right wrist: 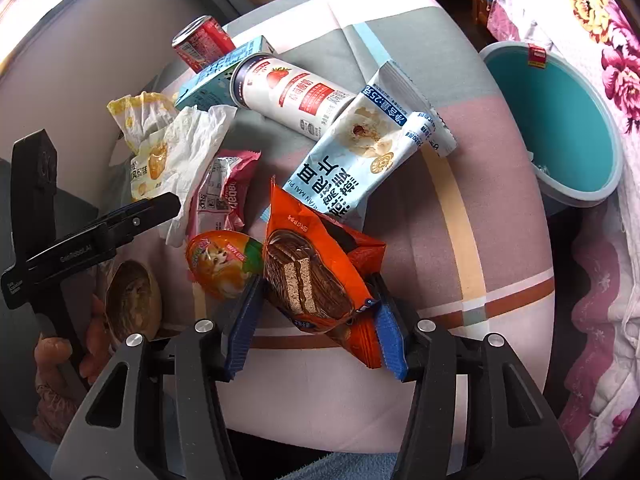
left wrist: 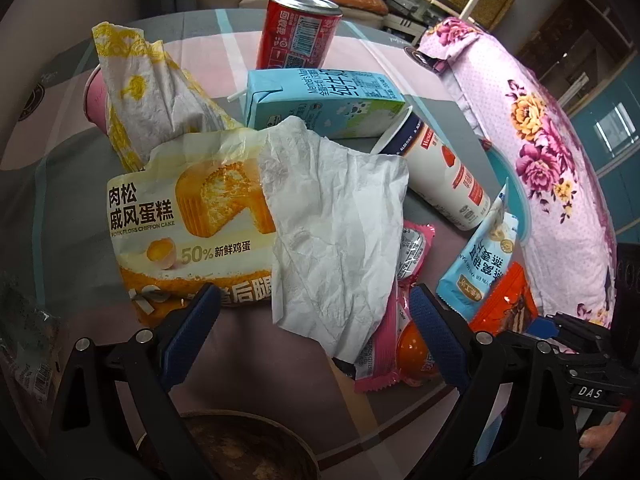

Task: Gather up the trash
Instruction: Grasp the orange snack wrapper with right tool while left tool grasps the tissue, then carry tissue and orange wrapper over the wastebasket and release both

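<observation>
Trash lies on a checked cloth (right wrist: 400, 32). My right gripper (right wrist: 316, 328) is shut on an orange wafer wrapper (right wrist: 308, 276), its blue pads (right wrist: 244, 324) pressing both sides. My left gripper (left wrist: 314, 336) is open over a crumpled white tissue (left wrist: 336, 232), whose lower edge hangs between the fingers without touching them. The tissue rests on a yellow chiffon cake wrapper (left wrist: 188, 232) and a pink wrapper (left wrist: 380, 360). The left gripper's finger (right wrist: 160, 204) also shows in the right wrist view, beside the tissue (right wrist: 196, 140). The orange wrapper (left wrist: 504, 304) appears at the right of the left wrist view.
A teal bin (right wrist: 568, 120) stands at the right beside a floral quilt (left wrist: 540, 140). In the pile are a red can (left wrist: 300, 28), a blue milk carton (left wrist: 320, 100), a yoghurt cup (right wrist: 296, 96), a blue oat-snack wrapper (right wrist: 368, 148), an orange egg-shaped pack (right wrist: 220, 260) and a brown paper liner (right wrist: 132, 300).
</observation>
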Demonstrator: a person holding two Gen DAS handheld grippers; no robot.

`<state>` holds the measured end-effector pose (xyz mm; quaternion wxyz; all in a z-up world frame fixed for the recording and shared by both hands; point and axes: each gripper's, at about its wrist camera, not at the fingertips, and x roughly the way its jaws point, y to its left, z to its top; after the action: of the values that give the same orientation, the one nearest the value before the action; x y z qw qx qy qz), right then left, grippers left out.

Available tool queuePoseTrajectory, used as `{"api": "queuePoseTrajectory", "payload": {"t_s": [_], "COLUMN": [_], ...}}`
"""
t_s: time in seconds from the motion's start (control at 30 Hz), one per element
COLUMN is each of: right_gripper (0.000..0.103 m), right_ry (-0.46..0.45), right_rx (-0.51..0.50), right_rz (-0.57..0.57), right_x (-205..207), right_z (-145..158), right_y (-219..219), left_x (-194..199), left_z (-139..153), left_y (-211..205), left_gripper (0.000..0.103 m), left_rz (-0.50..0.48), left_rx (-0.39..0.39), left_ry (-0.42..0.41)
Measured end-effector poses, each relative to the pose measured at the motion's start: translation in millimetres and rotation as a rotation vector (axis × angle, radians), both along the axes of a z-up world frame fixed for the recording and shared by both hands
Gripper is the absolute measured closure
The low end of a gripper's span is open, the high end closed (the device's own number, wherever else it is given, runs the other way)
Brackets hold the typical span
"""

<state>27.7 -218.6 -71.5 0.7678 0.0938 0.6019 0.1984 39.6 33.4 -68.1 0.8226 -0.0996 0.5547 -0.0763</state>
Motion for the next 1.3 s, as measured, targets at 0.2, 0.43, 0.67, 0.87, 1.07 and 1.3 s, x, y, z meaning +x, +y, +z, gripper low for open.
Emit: {"api": "queuePoseTrajectory", "payload": {"t_s": [0.2,0.43,0.67,0.87,1.07,1.3], "right_gripper": [0.054,0.054,0.054,0.054,0.054,0.054], "right_ry": [-0.033,-0.075,-0.093,-0.100,-0.099,-0.094], "right_rx": [0.022,0.044,0.050,0.058,0.061,0.060], "right_rz": [0.023,-0.004,-0.029,-0.050,-0.065,-0.083], "right_x": [-7.4,-3.1,5.6,12.4,14.2,18.0], "right_z": [24.0,43.5,44.7,44.5,42.0,39.7], "right_y": [-2.0,-12.0,-14.4,-19.4,-23.0,-26.3], "left_x": [10.9,10.9,6.0,4.1,6.8,11.4], "left_z": [-0.9,-0.9,11.0,22.9,6.0,-2.4], "left_y": [-10.7,-25.6,-10.2,1.2,-13.3,-31.0], "left_gripper": [0.008,0.057,0.084,0.084,0.080,0.044], "left_rz": [-0.006,-0.036,0.010,0.022,-0.045,-0.079], "left_rx": [0.077,0.144,0.107,0.070,0.045,0.075], "left_ry": [-0.024,-0.052,-0.082,-0.089,-0.030,-0.039]}}
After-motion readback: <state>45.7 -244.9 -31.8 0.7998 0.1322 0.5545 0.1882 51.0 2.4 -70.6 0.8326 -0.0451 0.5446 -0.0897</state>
